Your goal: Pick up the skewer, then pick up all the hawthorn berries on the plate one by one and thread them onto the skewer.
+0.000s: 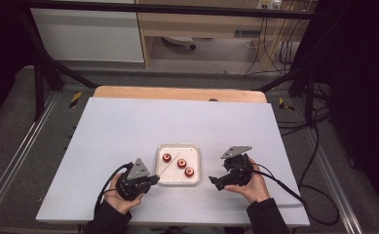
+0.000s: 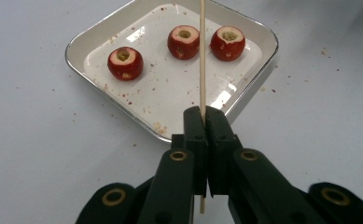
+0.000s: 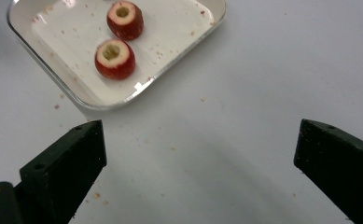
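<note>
A: Start with the table (image 1: pixel 128 126), white and wide, and near its front edge, about the middle, sits the tray (image 1: pixel 161 148).

B: Square tray, crumbs all over it, and three fruits inside. One (image 1: pixel 166 157) by the tray's left side, two more (image 1: pixel 181 163) and (image 1: pixel 189 171) running toward its front right corner. All cored, hollow side up.

A: Now the left gripper (image 1: pixel 150 181), just off the tray's front left corner. Its jaws are clamped tight on the skewer (image 2: pixel 202 56).

B: You can see it in the left gripper view, pinched low on the stick, a short stub poking out behind the pads. The long end reaches out over the tray, and its tip runs off the top there.

A: And the right gripper (image 1: pixel 216 183), off the tray's right side, near the front edge?

B: Spread wide, nothing between the jaws. In the right gripper view it looks down at bare table with two fruits (image 3: pixel 115 59) just ahead.

A: So the step, as I read it, is threading. Stick is ready, no fruit picked up yet.

B: Agreed. Next move, I'd say, is the right one reaching into the tray, closing gently on a fruit, then lining its hollow core up with the point. Squeeze too hard and the soft flesh could split.
</note>
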A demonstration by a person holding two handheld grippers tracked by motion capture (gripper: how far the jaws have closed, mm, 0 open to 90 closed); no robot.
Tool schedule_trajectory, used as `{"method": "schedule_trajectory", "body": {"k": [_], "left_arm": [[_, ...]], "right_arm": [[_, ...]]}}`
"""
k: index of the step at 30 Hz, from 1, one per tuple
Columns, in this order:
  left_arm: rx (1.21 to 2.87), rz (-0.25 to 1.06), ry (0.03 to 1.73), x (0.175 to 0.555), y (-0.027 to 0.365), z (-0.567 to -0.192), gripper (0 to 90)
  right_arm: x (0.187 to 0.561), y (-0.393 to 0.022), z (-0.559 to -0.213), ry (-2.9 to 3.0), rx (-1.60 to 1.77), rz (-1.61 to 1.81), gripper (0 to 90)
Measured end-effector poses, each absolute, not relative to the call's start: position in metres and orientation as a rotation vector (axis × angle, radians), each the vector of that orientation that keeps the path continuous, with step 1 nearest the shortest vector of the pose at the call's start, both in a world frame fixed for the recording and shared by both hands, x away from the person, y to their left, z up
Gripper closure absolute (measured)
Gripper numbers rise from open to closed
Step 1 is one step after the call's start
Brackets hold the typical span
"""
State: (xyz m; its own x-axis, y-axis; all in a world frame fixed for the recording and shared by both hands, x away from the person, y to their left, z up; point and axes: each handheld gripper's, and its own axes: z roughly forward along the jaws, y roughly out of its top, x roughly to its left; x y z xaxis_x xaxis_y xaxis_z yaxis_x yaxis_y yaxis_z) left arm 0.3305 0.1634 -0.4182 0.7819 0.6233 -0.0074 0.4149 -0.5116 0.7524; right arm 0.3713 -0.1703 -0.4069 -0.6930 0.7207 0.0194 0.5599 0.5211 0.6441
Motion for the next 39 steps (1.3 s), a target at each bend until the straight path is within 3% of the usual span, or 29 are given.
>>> {"method": "schedule_trajectory", "body": {"k": [12,21,39], "left_arm": [[2.141,0.318,0.8,0.331,0.173,-0.426,88.3],[2.119,0.32,0.809,0.33,0.176,-0.426,88.3],[2.122,0.315,0.817,0.333,0.176,-0.426,88.3]], "right_arm": [[0.384,-0.139,-0.398,2.532,1.15,0.986,3.5],[0.392,-0.115,-0.392,2.576,1.147,0.981,10.2],[0.412,-0.082,-0.401,2.764,1.217,0.792,40.1]]}}
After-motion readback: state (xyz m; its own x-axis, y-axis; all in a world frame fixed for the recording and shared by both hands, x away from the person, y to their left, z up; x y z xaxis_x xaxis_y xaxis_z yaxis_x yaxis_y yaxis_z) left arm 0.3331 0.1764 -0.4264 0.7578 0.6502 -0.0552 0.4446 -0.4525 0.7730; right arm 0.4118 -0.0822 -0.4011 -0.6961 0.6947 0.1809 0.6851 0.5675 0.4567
